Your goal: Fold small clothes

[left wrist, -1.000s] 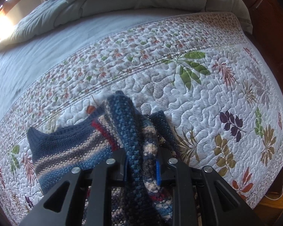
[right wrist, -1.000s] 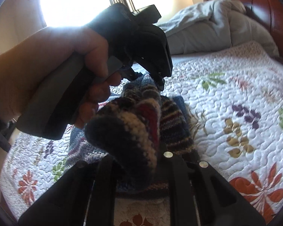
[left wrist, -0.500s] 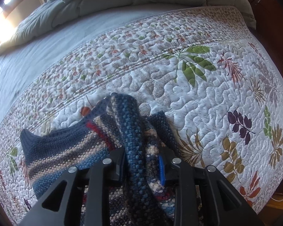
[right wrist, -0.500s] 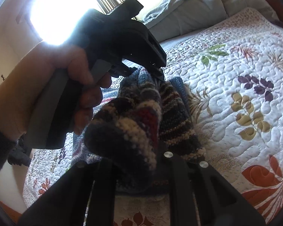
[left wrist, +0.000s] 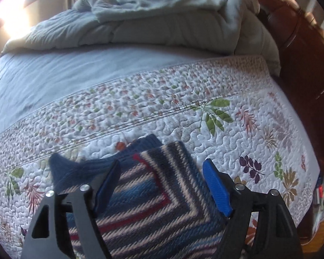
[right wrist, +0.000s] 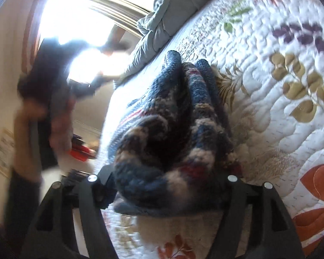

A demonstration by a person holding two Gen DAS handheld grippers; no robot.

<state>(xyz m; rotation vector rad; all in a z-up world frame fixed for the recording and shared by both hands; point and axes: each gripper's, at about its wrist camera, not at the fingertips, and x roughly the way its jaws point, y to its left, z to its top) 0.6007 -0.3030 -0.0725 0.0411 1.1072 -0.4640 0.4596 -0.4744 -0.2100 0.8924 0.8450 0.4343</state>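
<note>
A striped knit garment (left wrist: 149,185) in blue, cream and red lies on the floral quilt (left wrist: 183,112), folded over on itself. My left gripper (left wrist: 162,172) is open above it, its blue pads (left wrist: 216,190) spread wide and clear of the knit. In the right wrist view the same garment (right wrist: 175,125) bunches up between my right gripper's (right wrist: 168,185) fingers, which are spread wide around the bunch; the fingertips are hidden by the knit. The left hand and its gripper (right wrist: 47,99) appear blurred at the left of that view, raised off the bed.
A rumpled grey comforter (left wrist: 162,26) lies at the head of the bed with a blue sheet (left wrist: 64,73) below it. A dark wooden headboard (left wrist: 302,54) runs along the right. A bright window (right wrist: 75,21) is behind.
My left gripper has opened and let go of the garment, then lifted back. The knit now lies flatter, folded. My right gripper's fingers have spread wider and the view has tilted.
</note>
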